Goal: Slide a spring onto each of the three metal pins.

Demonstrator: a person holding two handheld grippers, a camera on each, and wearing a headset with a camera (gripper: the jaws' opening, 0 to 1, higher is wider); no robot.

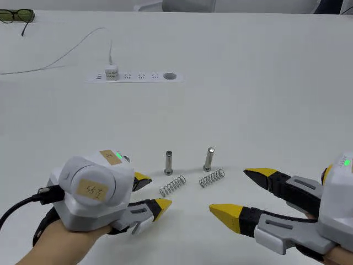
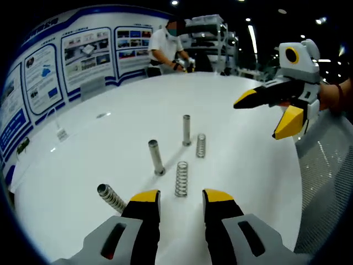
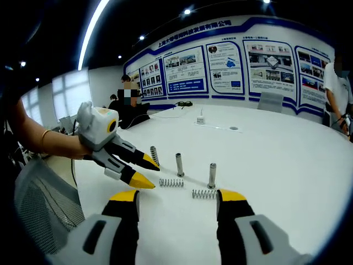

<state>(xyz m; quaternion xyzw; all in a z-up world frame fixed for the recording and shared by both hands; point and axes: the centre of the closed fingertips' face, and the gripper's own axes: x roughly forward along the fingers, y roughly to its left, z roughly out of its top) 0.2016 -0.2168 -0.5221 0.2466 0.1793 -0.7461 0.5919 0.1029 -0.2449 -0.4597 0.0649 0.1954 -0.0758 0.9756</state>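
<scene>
We found the left gripper (image 1: 154,191) at the lower left of the head view, jaws parted and holding nothing. The right gripper (image 1: 229,190), at lower right, was likewise released and unloaded. Between them, at lower centre, two springs lay flat on the white table (image 1: 248,99): the left spring (image 1: 172,185) just below the left pin (image 1: 169,163), and the right spring (image 1: 212,178) just below the right pin (image 1: 209,159). Both pins stood upright and bare. In the left gripper view, the third pin (image 2: 102,189) at lower left carried the third spring (image 2: 115,200) around its shaft.
</scene>
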